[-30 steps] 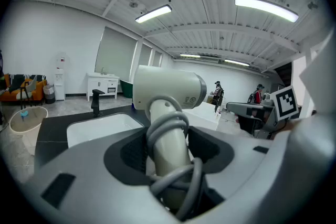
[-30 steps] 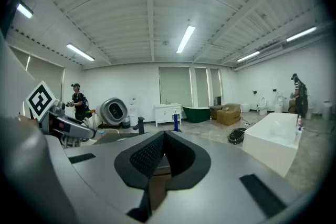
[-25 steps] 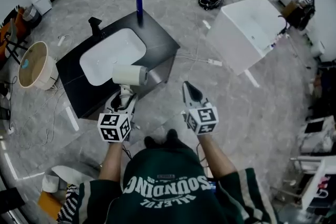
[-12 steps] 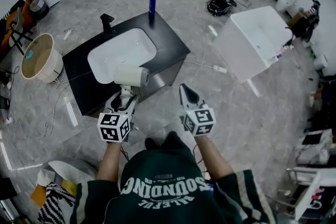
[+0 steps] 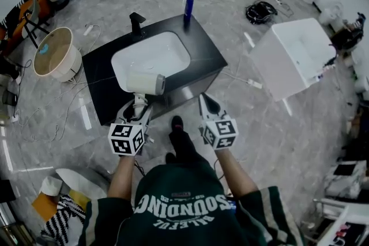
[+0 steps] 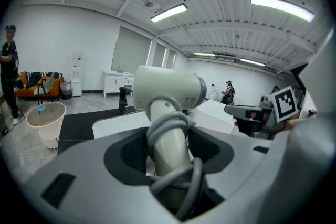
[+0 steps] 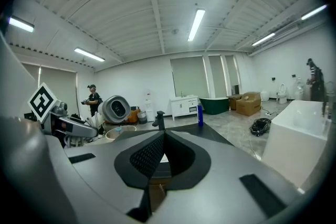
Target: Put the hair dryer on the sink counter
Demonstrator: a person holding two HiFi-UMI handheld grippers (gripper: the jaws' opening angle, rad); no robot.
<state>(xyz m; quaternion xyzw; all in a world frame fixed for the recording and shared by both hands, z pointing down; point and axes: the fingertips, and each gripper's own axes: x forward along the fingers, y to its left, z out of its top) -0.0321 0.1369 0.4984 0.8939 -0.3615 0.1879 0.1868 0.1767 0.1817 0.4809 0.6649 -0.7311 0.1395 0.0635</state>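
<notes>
Left gripper [image 5: 137, 109] is clamped on the hair dryer [image 5: 144, 83] by its cord-wrapped handle, nozzle level, held off the tabletop [image 5: 204, 55] near its front edge. Right gripper [image 5: 207, 99] is closed and empty.

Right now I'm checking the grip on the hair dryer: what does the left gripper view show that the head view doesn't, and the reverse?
Only the left gripper view: the grey cord wound round the handle of the hair dryer, clamped in the left gripper, and a person standing far left. Only the head view: the blue bottle at the back edge of the sink counter, and the wearer's green shirt. Both: the hair dryer, the black faucet and the right gripper.
</notes>
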